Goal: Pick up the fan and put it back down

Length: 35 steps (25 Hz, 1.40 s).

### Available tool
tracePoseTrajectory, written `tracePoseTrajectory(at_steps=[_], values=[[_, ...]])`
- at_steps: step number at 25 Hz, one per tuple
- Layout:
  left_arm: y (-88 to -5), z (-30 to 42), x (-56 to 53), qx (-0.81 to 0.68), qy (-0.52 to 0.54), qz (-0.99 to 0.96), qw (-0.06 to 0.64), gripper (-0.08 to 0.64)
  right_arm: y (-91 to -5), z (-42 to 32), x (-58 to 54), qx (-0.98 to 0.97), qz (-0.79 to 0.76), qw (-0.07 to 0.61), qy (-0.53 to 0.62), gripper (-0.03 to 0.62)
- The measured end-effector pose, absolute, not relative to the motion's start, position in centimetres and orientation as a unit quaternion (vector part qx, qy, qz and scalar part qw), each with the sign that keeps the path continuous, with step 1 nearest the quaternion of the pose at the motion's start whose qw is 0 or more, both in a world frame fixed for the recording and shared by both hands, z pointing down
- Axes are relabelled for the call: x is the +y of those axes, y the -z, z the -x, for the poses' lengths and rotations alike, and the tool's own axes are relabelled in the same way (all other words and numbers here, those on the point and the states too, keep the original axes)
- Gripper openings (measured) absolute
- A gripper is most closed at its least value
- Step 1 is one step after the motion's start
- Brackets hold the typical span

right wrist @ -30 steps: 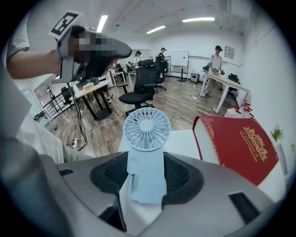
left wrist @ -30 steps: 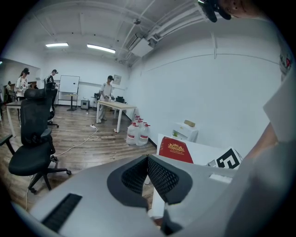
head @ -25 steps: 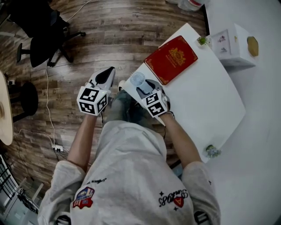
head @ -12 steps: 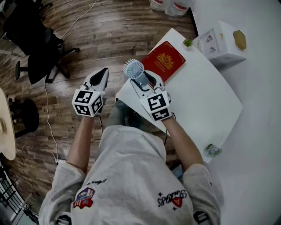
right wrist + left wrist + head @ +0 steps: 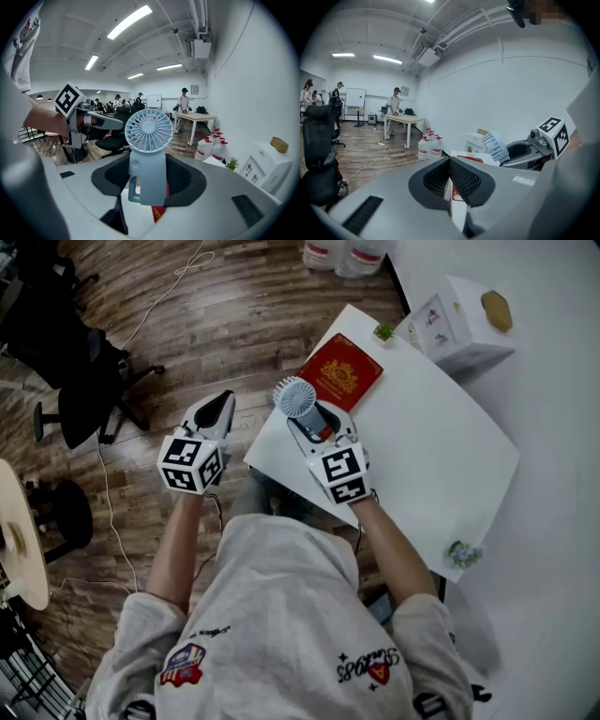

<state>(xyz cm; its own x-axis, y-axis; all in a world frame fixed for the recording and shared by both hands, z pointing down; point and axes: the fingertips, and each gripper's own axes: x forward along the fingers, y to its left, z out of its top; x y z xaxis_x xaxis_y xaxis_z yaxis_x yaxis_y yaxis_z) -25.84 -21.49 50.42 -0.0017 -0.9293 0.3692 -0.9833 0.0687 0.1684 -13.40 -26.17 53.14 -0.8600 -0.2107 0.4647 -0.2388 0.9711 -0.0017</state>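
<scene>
A light-blue handheld fan [image 5: 295, 397] is held by its handle in my right gripper [image 5: 314, 418], lifted above the near left corner of the white table [image 5: 441, 456]. In the right gripper view the fan [image 5: 149, 130] stands upright between the dark pads, and the right gripper [image 5: 149, 185] is shut on its body. My left gripper [image 5: 220, 404] hangs over the wooden floor left of the table, jaws together and empty. The left gripper view shows the left gripper [image 5: 451, 187] shut, with the fan [image 5: 494, 146] off to the right.
A red book [image 5: 339, 372] lies on the table just beyond the fan. A white box [image 5: 459, 320] and a small plant [image 5: 383, 331] sit at the far end, another plant [image 5: 462, 554] near me. A black office chair [image 5: 84, 371] and a cable [image 5: 112, 512] are on the floor at left.
My right gripper has risen with the fan, which went from low at the table's edge to upright above it. The left gripper has moved a little upward.
</scene>
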Motion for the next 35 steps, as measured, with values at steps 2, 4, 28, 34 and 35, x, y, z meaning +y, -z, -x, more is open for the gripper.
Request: tracePoseTrajectory(at_steps=[2,4,28,34,35], values=[[-50.4,24.9,-22.8,-0.691,-0.073,-0.692,0.194,0.003,-53.0,12.1,-27.1,-0.962,-0.138,0.235,-0.034,0.219],[-50.4,23.4,-24.3,-0.675,-0.076,-0.709,0.193,0.005,-52.8,10.4,-28.1,-0.958,-0.164,0.234,-0.04,0.219],[-50.7,-0.2,-34.1,-0.452,-0.115,-0.867,0.177,0.005,-53.4,-16.2,-30.8,-0.853,-0.455,0.223,-0.127,0.219],[-51.4,-1.2,-34.0,-0.443,-0.123,-0.87,0.181,0.005,-54.2,-17.4,-30.7,-0.847,-0.466,0.219,-0.131,0.219],[-51.5,-1.2,-34.0,-0.442,-0.124,-0.869,0.182,0.005,-54.3,-17.4,-30.7,-0.847,-0.466,0.219,-0.131,0.219]])
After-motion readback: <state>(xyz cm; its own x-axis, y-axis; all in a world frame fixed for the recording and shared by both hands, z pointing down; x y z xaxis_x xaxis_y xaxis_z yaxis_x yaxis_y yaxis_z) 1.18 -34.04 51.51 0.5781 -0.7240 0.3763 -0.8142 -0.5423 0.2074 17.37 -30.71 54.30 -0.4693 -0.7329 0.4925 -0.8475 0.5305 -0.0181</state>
